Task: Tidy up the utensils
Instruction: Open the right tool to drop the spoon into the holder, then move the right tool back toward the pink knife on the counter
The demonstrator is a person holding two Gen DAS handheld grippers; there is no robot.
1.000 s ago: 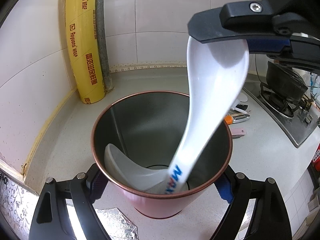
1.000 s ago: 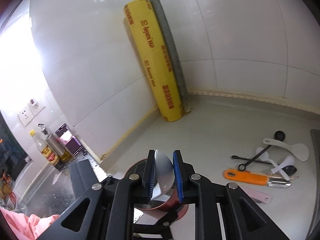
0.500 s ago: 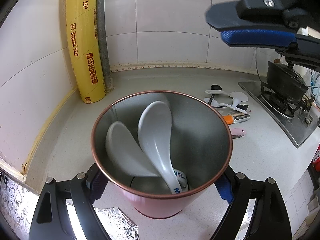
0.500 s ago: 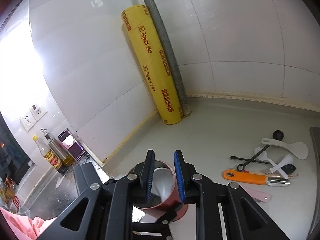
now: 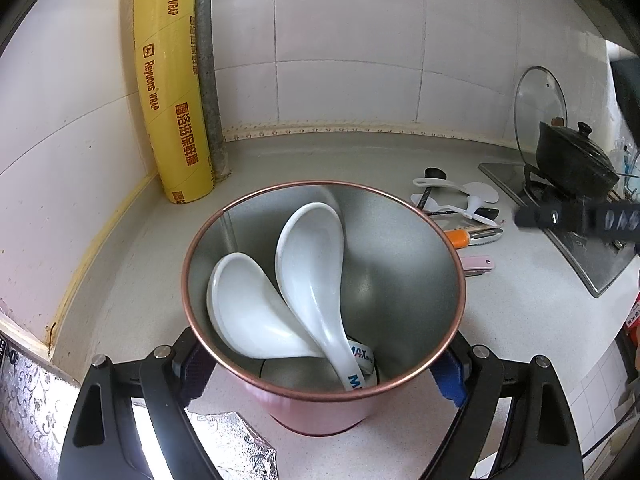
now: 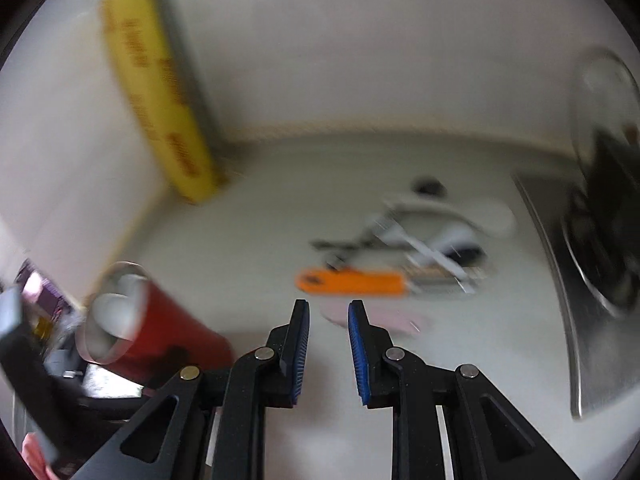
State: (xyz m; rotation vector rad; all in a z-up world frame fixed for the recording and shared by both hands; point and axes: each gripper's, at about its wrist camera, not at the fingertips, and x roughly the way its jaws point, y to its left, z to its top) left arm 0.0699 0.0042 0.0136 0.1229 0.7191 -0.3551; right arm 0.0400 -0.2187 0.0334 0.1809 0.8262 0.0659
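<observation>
My left gripper (image 5: 320, 368) is shut on a pink metal cup (image 5: 316, 416), one finger on each side of its wall. Two white ceramic spoons (image 5: 308, 248) (image 5: 244, 300) stand in the cup, bowls up. My right gripper (image 6: 328, 312) is open with nothing between its blue pads; the view is blurred by motion. It hovers over the counter just short of a pink tool (image 6: 376, 320) and an orange-handled peeler (image 6: 352, 282). In the left wrist view the right gripper (image 5: 576, 220) is a dark blur at the right. The cup (image 6: 168, 328) sits at its lower left.
Loose utensils lie past the peeler (image 5: 460, 237): a white rice paddle (image 5: 456, 186), small white spoons and black ones. A yellow wrap roll (image 5: 168, 80) leans in the wall corner. A stove with a black pot (image 5: 572, 160) and a glass lid (image 5: 540, 108) stands at the right.
The right gripper let go of the white spoon, which dropped into the cup beside the other. It then swung right and down toward the loose utensils. The left gripper stayed put.
</observation>
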